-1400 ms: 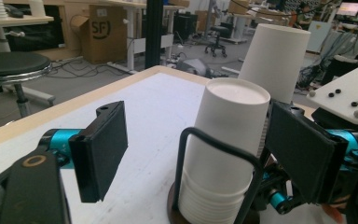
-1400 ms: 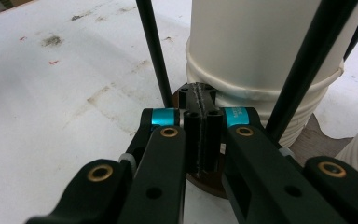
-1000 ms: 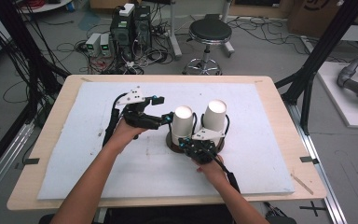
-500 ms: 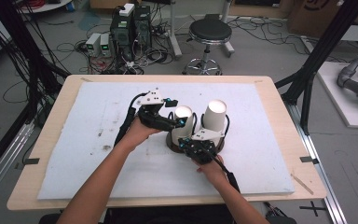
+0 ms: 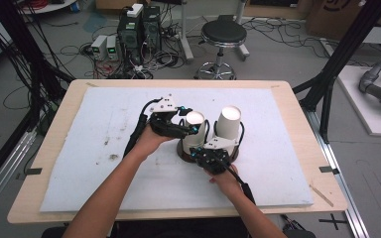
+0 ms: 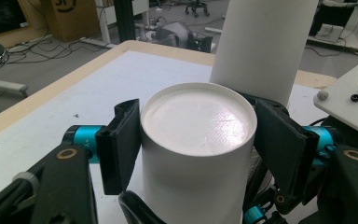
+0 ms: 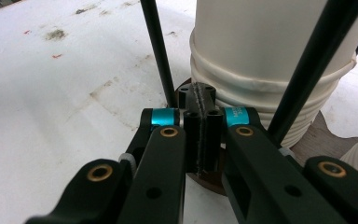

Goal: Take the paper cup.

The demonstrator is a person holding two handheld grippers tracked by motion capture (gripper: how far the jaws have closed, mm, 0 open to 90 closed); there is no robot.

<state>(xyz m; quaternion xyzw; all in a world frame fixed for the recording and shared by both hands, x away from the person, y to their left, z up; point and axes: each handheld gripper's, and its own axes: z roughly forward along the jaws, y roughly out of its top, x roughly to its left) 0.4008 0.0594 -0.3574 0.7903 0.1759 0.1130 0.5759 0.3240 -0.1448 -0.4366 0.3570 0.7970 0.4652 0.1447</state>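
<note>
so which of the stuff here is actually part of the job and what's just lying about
In the job:
- left cup stack, with the left gripper closing around its top cup
- dark cup holder base, pinched by the shut right gripper
- right cup stack

Lying about:
- stool
- computer boxes and floor cables

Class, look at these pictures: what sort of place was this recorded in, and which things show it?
Probably a robotics lab or workshop: desktop computers with tangled cables on the floor, a black frame around the wooden table, and a rolling stool.
</note>
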